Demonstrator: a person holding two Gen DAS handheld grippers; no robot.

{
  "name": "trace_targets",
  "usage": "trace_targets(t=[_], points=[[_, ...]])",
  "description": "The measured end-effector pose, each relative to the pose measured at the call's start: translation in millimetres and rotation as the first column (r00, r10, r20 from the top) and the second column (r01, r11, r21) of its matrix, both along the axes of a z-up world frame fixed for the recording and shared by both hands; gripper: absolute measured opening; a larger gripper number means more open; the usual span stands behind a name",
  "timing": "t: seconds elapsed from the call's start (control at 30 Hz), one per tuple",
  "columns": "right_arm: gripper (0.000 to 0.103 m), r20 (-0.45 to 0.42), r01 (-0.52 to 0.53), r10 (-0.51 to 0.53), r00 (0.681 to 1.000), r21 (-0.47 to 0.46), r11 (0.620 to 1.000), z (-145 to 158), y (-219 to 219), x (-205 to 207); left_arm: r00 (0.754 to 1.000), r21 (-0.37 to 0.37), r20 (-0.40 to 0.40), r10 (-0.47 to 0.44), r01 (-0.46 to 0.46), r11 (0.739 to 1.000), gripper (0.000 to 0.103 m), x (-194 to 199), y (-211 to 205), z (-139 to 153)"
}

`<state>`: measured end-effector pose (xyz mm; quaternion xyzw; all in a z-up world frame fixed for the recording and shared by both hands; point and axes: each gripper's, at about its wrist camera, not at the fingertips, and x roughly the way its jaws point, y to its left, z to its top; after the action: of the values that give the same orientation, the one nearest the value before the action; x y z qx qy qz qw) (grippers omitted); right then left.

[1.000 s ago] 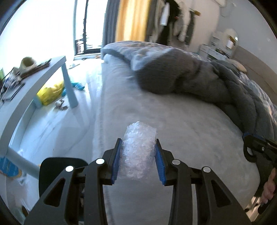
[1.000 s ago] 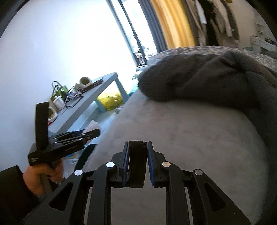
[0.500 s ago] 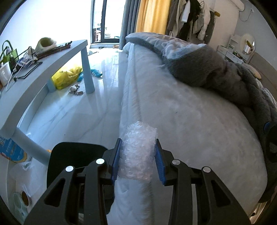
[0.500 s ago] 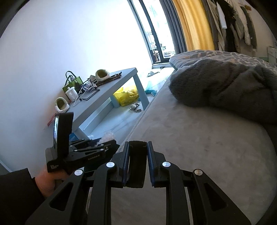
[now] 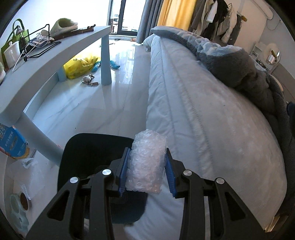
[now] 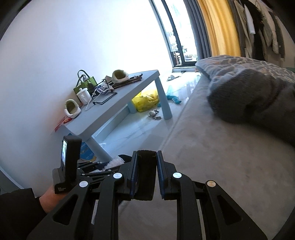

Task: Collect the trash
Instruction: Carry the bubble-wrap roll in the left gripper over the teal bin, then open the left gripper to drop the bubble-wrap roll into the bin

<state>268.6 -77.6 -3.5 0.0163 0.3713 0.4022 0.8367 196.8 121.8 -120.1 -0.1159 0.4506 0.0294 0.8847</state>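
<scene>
Wad: crumpled clear bubble-wrap wad [image 5: 146,162], light, soft, springy; grip mid-body.
Left gripper [image 5: 147,171]: clamped on wad, over black bin [image 5: 88,147].
Right gripper [image 6: 146,173]: narrow, empty.

One bubble-wrap wad [image 5: 146,162], two slippers [image 6: 72,109] (both green), one table [image 6: 118,103].

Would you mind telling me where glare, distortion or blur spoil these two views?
Left wrist view: the window is blown out white, the floor reflects its glare, and the fisheye bows the bed edge; the bubble wrap in the left gripper stays sharp. Right wrist view: the window and wall wash out, while the right gripper is dark but crisp.
</scene>
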Motion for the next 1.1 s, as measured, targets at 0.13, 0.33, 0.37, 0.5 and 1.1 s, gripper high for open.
trace_targets(t=[0.13,0.33,0.37,0.5,1.1], points=[[0.020,-0.001,-0.033,0.033,0.999,0.008,0.999,0,30,1,0.999,-0.010,-0.043,0.001,-0.002,1.000,0.039,-1,24,-10],[0.020,-0.019,-0.076,0.077,0.997,0.025,0.997,-4,69,2,0.995,-0.035,-0.100,0.031,-0.034,0.999,0.039,1,64,-23],[0.020,-0.020,-0.083,0.083,0.996,0.022,0.996,-6,75,2,0.994,-0.040,-0.108,0.034,-0.039,0.998,0.039,1,70,-26],[0.020,-0.029,-0.103,0.103,0.994,0.008,0.995,-12,101,4,0.989,-0.052,-0.144,0.020,-0.028,0.998,0.039,2,86,-36],[0.020,-0.078,-0.186,0.180,0.981,-0.078,0.979,-53,190,1,0.951,-0.108,-0.304,-0.047,0.015,0.994,0.044,4,131,-84]])
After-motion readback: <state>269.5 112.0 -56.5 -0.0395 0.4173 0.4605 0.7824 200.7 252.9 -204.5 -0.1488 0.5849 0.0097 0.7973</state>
